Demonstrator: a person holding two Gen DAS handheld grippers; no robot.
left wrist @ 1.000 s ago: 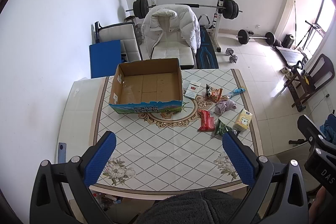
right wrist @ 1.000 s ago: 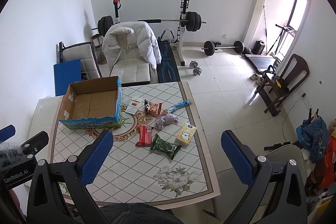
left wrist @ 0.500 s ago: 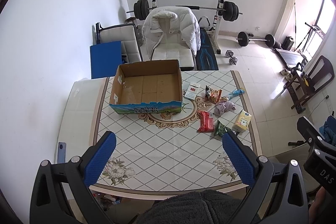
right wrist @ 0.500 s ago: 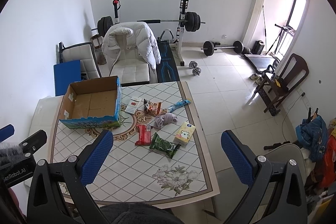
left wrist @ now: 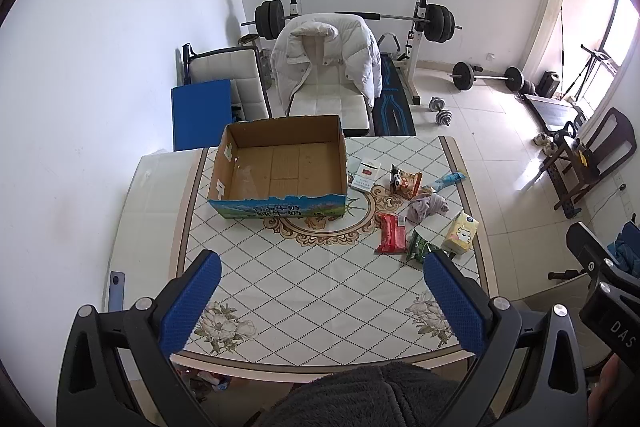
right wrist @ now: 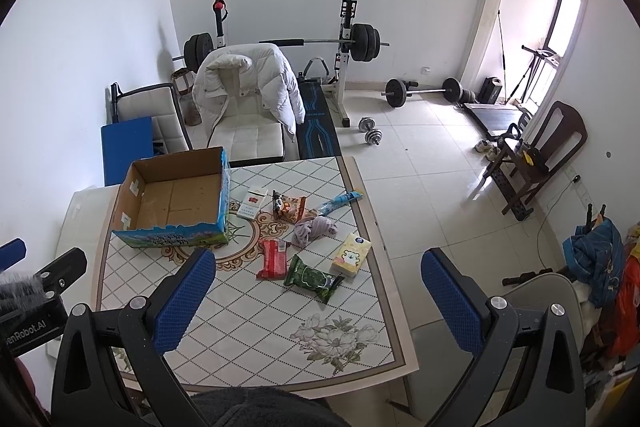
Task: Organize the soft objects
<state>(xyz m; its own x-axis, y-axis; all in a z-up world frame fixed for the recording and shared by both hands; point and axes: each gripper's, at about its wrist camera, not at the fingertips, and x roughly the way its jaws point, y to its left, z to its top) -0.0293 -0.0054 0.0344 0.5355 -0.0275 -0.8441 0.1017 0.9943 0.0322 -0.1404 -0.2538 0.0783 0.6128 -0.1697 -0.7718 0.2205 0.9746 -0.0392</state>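
An open, empty cardboard box stands at the far left of the patterned table. To its right lie a purple cloth, a red packet, a green packet, a yellow tissue pack, an orange snack bag, a white carton and a blue tube. My left gripper and right gripper are both open, empty, high above the table's near edge.
A chair with a white down jacket stands behind the table. A barbell rack, dumbbells and a dark wooden chair stand on the tiled floor. A phone lies at the table's left edge.
Both grippers drifted slightly back from the table, staying open. Nothing on the table moved.
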